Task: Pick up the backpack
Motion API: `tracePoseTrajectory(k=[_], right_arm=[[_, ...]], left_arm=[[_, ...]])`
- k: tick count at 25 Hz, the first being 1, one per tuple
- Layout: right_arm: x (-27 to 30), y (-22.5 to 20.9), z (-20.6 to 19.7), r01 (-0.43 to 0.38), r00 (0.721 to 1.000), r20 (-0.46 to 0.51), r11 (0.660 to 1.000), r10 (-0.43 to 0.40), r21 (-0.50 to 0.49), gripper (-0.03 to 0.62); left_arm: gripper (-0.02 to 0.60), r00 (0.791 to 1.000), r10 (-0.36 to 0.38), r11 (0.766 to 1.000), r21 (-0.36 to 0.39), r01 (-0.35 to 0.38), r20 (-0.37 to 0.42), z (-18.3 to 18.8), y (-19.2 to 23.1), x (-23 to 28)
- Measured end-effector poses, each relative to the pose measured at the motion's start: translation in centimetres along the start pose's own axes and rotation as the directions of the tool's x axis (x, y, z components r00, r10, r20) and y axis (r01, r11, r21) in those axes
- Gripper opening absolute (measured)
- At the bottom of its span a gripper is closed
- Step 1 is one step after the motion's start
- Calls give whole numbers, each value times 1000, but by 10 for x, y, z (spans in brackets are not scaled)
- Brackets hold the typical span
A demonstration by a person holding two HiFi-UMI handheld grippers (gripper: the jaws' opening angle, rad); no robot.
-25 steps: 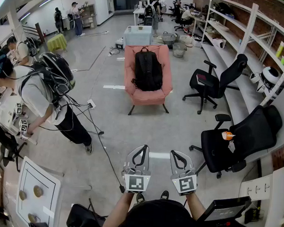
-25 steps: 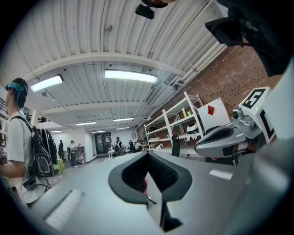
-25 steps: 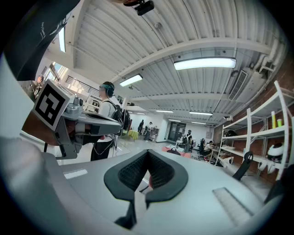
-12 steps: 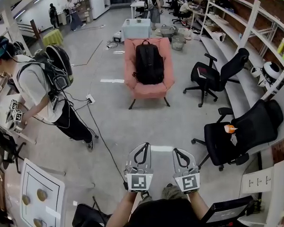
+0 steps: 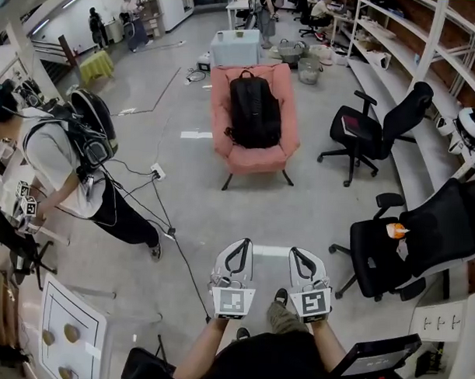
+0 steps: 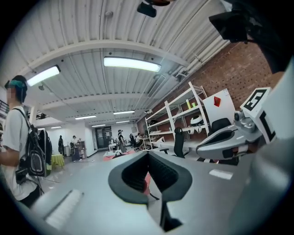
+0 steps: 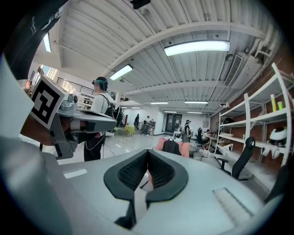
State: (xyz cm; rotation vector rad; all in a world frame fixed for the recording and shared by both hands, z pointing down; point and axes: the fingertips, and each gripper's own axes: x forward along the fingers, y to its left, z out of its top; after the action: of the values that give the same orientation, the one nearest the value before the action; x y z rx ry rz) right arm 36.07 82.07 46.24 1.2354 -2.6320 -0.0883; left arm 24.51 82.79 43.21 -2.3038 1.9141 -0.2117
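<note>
While my left gripper (image 5: 238, 248) and right gripper (image 5: 295, 254) hold nothing, their ribbed black pads (image 6: 161, 173) meet tip to tip.
Beyond them, across smooth grey floor (image 5: 221, 215), the black fabric backpack (image 5: 254, 111) stands upright on a pink padded armchair (image 5: 258, 158), against its backrest, well apart from both.

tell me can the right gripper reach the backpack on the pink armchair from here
Probably not yet: the right gripper is shut, and a stretch of floor separates it from the backpack on the pink armchair. Nothing blocks the path, so stepping closer should do.
</note>
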Motion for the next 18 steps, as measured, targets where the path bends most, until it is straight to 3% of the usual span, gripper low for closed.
tracePoseTrajectory(k=[6,11,14,18], right_arm=[[51,-69,-5,-95,995,24,994,94,49,15],[91,-114,-18,-114,993,-2,992,114,62,15],[114,-132,-28,-123,992,-23,990,124,69,15],[155,-144,-41,-142,988,-44,988,145,55,15]], left_arm=[[2,999,9,998,59,-6,-50,4,-15,79],[2,992,45,999,16,-44,-121,-4,-10,120],[2,991,63,998,38,-58,-118,-16,-3,144],[2,988,67,998,1,-68,-139,-43,15,185]])
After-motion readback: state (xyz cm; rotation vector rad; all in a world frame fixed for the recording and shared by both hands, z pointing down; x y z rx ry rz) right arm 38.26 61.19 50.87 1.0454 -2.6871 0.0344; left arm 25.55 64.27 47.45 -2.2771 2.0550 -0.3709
